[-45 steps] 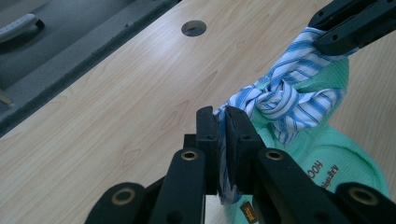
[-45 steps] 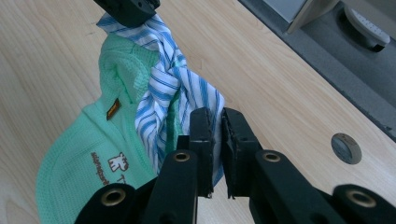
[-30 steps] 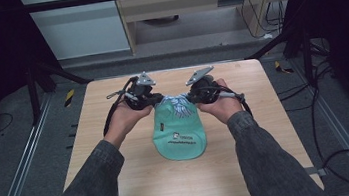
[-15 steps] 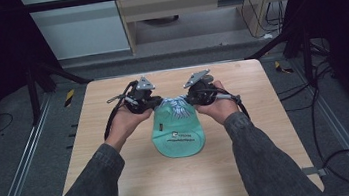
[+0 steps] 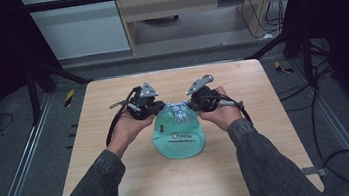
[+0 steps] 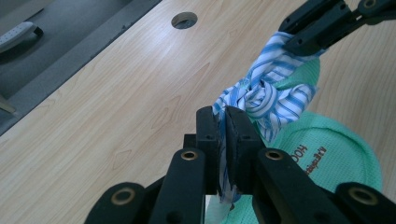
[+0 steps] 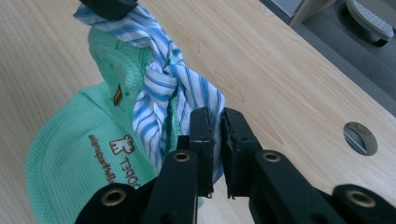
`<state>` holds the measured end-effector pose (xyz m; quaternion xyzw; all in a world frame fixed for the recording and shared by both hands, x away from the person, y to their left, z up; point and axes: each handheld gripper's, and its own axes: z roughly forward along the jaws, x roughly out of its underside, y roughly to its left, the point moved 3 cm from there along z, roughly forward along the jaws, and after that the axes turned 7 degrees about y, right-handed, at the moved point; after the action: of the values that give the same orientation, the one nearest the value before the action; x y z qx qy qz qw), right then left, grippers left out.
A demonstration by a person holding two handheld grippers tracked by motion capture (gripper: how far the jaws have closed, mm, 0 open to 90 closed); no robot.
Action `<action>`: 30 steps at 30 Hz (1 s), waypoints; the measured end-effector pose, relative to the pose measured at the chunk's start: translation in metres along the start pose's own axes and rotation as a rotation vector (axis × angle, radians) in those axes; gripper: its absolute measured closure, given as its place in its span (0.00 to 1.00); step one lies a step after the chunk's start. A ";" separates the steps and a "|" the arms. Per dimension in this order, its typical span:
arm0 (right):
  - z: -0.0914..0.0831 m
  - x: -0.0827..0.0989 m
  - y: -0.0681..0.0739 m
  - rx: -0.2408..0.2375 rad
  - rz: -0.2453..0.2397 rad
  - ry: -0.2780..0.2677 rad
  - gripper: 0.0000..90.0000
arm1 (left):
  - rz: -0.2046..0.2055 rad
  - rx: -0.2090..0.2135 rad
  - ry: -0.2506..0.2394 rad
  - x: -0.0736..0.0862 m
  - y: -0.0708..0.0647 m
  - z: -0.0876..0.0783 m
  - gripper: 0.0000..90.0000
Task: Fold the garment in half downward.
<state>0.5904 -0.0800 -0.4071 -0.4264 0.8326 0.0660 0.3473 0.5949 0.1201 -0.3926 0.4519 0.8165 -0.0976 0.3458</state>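
**Two grippers clamped on one knotted striped cloth above one green pouch**

I count two grippers, one per hand. My left gripper (image 5: pixel 156 108) has its jaws closed tight on one end of the blue-and-white striped cloth (image 6: pixel 261 95); in the left gripper view the fabric is pinched flat between the black pads with almost no gap. My right gripper (image 5: pixel 194 103) is closed the same way on the other end of the cloth, which runs down between its pads in the right gripper view.

I count one striped cloth, with one knot (image 7: pixel 161 77) at its middle, between the two grippers and apart from both.

I count one green waffle-textured pouch (image 5: pixel 177 138). It lies on the wooden table (image 5: pixel 252 169) near the centre, its rounded end toward me and its narrow end gathered under the knot. It bears one printed logo (image 7: pixel 116 161) with lettering I cannot read in full, and one small brown tag (image 7: pixel 117 94).

I count one round hole (image 6: pixel 184 19) in the tabletop, well apart from the pouch.
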 end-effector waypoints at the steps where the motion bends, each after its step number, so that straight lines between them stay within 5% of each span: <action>1: 0.000 0.001 0.001 0.000 -0.002 0.000 0.93 | -0.010 0.015 -0.008 0.002 -0.001 0.000 0.94; 12: 0.001 0.011 0.012 -0.005 -0.017 0.005 0.93 | 0.019 0.017 0.004 0.014 -0.010 0.002 0.94; 30: -0.002 0.024 0.022 -0.005 -0.028 0.014 0.93 | -0.007 0.048 -0.020 0.025 -0.023 0.009 0.94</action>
<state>0.5630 -0.0830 -0.4248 -0.4391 0.8289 0.0603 0.3413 0.5719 0.1194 -0.4195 0.4561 0.8121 -0.1228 0.3426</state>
